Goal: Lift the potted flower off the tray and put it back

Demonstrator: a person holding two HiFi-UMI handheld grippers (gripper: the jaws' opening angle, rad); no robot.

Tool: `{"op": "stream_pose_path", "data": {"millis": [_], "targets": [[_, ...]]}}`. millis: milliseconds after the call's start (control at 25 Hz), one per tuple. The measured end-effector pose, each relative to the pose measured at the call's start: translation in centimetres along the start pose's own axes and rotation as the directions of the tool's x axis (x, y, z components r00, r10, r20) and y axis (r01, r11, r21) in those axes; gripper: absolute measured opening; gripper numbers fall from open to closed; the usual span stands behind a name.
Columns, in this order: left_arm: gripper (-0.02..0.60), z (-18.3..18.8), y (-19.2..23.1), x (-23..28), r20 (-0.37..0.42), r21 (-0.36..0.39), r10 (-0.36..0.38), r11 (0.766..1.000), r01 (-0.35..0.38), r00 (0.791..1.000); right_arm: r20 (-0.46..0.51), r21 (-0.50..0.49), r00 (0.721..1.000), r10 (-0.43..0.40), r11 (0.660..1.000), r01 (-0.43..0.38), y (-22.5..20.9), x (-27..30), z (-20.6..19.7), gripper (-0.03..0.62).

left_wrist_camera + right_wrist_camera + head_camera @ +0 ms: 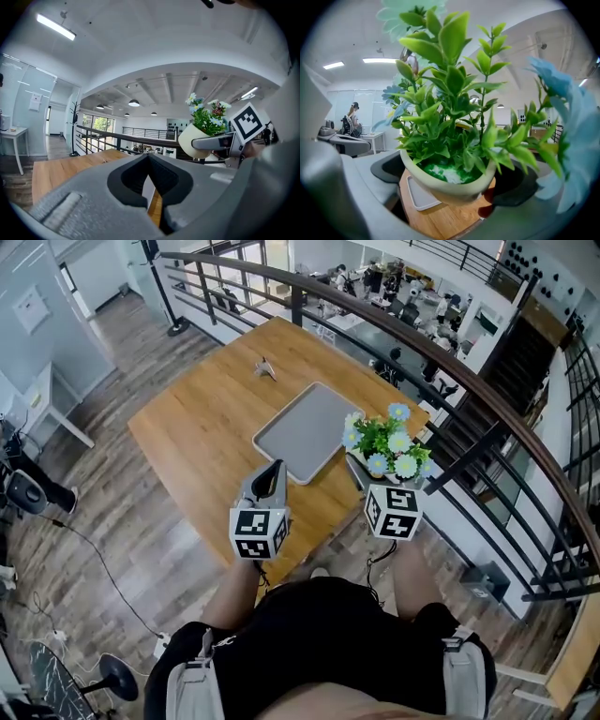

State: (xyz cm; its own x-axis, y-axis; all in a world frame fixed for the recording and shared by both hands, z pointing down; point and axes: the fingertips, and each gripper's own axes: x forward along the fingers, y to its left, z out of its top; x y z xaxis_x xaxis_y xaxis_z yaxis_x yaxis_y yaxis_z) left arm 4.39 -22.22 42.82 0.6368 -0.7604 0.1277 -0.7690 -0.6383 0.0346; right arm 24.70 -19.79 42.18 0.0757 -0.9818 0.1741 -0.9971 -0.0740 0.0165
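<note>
The potted flower (pixel 386 444), a cream pot of green leaves with blue and white blooms, hangs in the air past the right edge of the grey tray (pixel 305 432). My right gripper (pixel 375 470) is shut on the pot, its fingers (pixel 384 171) pressed against both sides of the pot's wall (pixel 440 185). The tray (pixel 419 197) shows below the pot with nothing on it. My left gripper (pixel 272 474) is shut on nothing above the table's near edge, left of the pot. In the left gripper view the potted flower (pixel 201 131) is up at the right.
The wooden table (pixel 197 427) carries a small pale object (pixel 266 369) beyond the tray. A dark railing (pixel 487 399) runs close behind and to the right of the table, with a drop to a lower floor. A white side table (pixel 14 140) stands far left.
</note>
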Motion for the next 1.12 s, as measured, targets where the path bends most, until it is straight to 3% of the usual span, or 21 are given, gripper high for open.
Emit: {"op": "stream_pose_path", "data": {"millis": [640,1120], "targets": [[0.012,0.4,0.7,-0.4,0.003,0.004,0.007,1.0,-0.007,1.0,-0.011,0.0,1.0,0.014,1.0,-0.014,1.1,1.0,-0.3,0.58],[0.012,0.0,3.3,-3.0,-0.008,-0.001,0.116,0.993,-0.116,0.993,0.005,-0.003,0.995,0.103,0.995,-0.103,3.7,5.3,-0.8,0.58]]}}
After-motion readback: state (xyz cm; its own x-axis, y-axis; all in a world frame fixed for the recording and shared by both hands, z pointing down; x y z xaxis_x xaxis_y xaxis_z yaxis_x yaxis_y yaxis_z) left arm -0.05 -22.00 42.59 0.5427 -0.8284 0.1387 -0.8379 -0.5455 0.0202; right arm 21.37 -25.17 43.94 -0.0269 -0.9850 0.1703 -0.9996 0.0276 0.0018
